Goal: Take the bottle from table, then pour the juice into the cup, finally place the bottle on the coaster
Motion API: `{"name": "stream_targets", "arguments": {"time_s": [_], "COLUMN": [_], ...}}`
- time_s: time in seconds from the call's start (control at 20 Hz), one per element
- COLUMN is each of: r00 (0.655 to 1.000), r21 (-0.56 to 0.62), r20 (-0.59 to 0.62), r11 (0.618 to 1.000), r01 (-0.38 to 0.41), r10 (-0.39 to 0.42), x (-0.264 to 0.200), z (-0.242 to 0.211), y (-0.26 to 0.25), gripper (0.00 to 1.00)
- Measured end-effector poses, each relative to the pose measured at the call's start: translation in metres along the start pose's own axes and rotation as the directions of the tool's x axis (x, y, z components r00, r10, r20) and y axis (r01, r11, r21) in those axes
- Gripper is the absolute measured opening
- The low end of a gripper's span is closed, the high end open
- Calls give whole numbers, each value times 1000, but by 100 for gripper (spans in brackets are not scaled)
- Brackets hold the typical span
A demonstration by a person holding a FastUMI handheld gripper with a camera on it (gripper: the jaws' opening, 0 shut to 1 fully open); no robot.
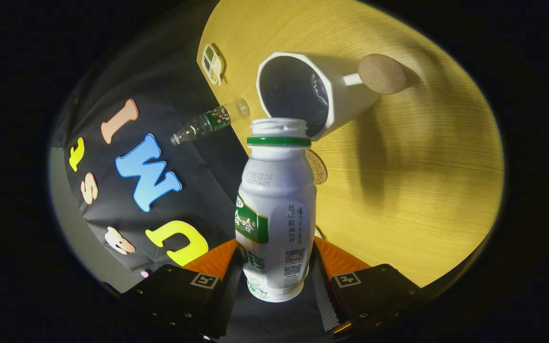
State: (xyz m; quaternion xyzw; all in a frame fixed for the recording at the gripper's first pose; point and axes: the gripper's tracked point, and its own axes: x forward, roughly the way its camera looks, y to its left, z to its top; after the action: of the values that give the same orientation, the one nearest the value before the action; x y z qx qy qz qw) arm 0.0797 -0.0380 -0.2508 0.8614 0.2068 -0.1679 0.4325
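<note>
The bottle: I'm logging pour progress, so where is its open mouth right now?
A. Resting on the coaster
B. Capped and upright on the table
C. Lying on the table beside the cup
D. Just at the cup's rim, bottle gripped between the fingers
D. The bottle is clamped between both fingers of the gripper, and its uncapped mouth sits right at the rim of the white cup, above the table.

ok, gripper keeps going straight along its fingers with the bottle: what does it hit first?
Probably the white cup. The gripper is shut on the bottle, whose open mouth sits right at the cup's rim. Depth is hard to judge in this fisheye view.
</note>
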Motion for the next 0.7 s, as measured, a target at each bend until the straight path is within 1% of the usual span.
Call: {"name": "stream_targets", "arguments": {"time_s": [0.7], "r00": [1000], "r21": [65], "r20": [-16], "r11": [998], "r01": [17], "r10": [-16], "x": [5], "z": [-6], "y": [1], "gripper": [72]}}
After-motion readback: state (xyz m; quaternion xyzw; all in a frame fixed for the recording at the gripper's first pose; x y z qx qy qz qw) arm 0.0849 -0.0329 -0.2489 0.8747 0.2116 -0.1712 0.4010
